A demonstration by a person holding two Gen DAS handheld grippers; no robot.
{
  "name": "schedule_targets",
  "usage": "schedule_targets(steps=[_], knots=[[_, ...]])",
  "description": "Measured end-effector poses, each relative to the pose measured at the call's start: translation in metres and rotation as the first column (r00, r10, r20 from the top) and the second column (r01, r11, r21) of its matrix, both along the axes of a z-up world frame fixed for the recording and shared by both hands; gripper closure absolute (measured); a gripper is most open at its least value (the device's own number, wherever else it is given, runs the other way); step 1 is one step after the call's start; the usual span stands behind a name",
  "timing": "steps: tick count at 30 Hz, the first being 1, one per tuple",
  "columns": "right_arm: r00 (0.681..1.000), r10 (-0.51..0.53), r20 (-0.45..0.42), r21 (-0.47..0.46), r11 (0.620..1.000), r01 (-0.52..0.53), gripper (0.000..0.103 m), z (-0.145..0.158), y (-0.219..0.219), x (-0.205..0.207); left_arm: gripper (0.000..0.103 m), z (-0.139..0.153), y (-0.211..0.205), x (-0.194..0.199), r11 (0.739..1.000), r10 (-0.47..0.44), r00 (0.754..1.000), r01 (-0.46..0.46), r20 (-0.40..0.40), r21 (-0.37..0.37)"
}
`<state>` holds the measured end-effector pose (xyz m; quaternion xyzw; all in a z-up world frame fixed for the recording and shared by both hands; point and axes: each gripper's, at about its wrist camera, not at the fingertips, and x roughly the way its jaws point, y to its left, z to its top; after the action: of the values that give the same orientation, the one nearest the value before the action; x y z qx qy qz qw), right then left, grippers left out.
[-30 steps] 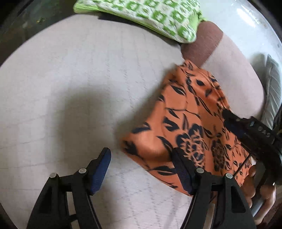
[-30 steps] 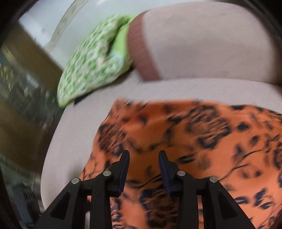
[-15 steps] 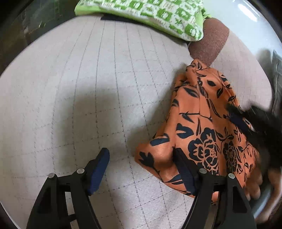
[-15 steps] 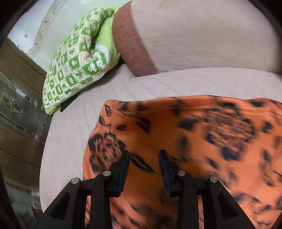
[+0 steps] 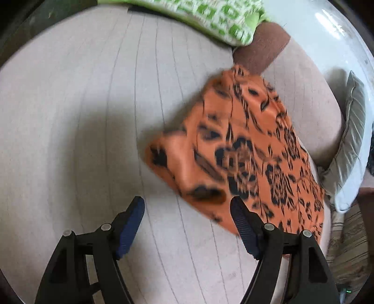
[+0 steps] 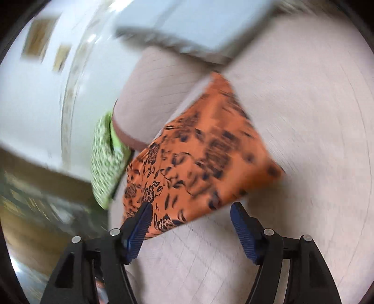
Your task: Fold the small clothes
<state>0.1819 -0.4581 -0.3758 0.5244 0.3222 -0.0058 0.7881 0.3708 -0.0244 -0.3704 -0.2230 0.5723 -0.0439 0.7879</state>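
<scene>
Left gripper [image 5: 187, 222] fingers spread wide, nothing between them; right finger [image 5: 243, 224] overlaps near edge of orange floral garment [image 5: 245, 149]. Right gripper [image 6: 190, 224] fingers also wide apart, empty; left finger [image 6: 140, 224] overlaps garment [image 6: 198, 159] corner. Garment lies on quilted beige cushion [image 5: 81, 117], folded, both views blurred. Beyond: brown-ended bolster [image 5: 261, 51], green patterned pillow [image 5: 210, 16]. Left view alone shows grey pillow [image 5: 350, 140] at right; right view alone shows framed pictures [image 6: 37, 39] on wall. No readable writing.
</scene>
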Motion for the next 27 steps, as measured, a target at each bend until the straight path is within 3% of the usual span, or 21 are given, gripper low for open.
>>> schedule_targets(steps=[2, 4, 8, 11, 17, 18, 21, 22, 24, 27], knots=[[0.999, -0.003, -0.034, 0.101, 0.995, 0.007, 0.03, -0.016, -0.003, 0.003, 0.027, -0.011, -0.006, -0.006, 0.999, -0.023, 0.999, 0.021, -0.045, -0.042], [0.999, 0.008, -0.042, 0.181, 0.983, -0.001, 0.03, -0.03, 0.001, 0.011, 0.027, -0.008, -0.017, -0.008, 0.998, -0.063, 0.998, 0.063, -0.021, 0.003], [0.998, 0.006, -0.064, 0.164, 0.986, 0.004, 0.03, -0.041, 0.013, 0.036, 0.026, -0.012, -0.015, 0.01, 0.997, -0.036, 0.999, 0.035, -0.013, -0.069], [0.996, -0.024, -0.09, 0.201, 0.979, 0.041, 0.031, -0.055, 0.009, 0.048, 0.018, -0.012, -0.012, 0.03, 0.99, -0.012, 1.0, 0.012, 0.002, -0.142], [0.99, -0.139, -0.041, 0.244, 0.959, 0.144, 0.031, -0.07, -0.008, 0.059, 0.017, -0.015, -0.007, 0.042, 0.967, 0.058, 0.997, -0.045, 0.043, -0.249], [0.988, -0.15, -0.033, 0.256, 0.954, 0.153, 0.031, -0.072, -0.011, 0.062, 0.019, -0.015, -0.007, 0.042, 0.964, 0.071, 0.996, -0.055, 0.053, -0.26], [0.987, -0.16, -0.008, 0.237, 0.959, 0.157, 0.034, -0.071, -0.011, 0.069, 0.069, -0.02, -0.006, 0.046, 0.96, 0.092, 0.994, -0.072, 0.061, -0.272], [0.987, -0.161, -0.007, 0.219, 0.963, 0.158, 0.04, -0.069, -0.009, 0.07, 0.07, -0.022, -0.007, 0.046, 0.96, 0.092, 0.994, -0.073, 0.058, -0.271], [0.987, -0.155, -0.036, 0.142, 0.977, 0.158, 0.075, -0.065, -0.007, 0.069, 0.072, -0.026, -0.005, 0.044, 0.959, 0.107, 0.992, -0.086, 0.066, -0.272], [0.987, -0.152, -0.049, 0.127, 0.979, 0.157, 0.078, -0.069, -0.007, 0.066, 0.075, -0.022, -0.007, 0.043, 0.965, 0.104, 0.99, -0.078, 0.093, -0.249]])
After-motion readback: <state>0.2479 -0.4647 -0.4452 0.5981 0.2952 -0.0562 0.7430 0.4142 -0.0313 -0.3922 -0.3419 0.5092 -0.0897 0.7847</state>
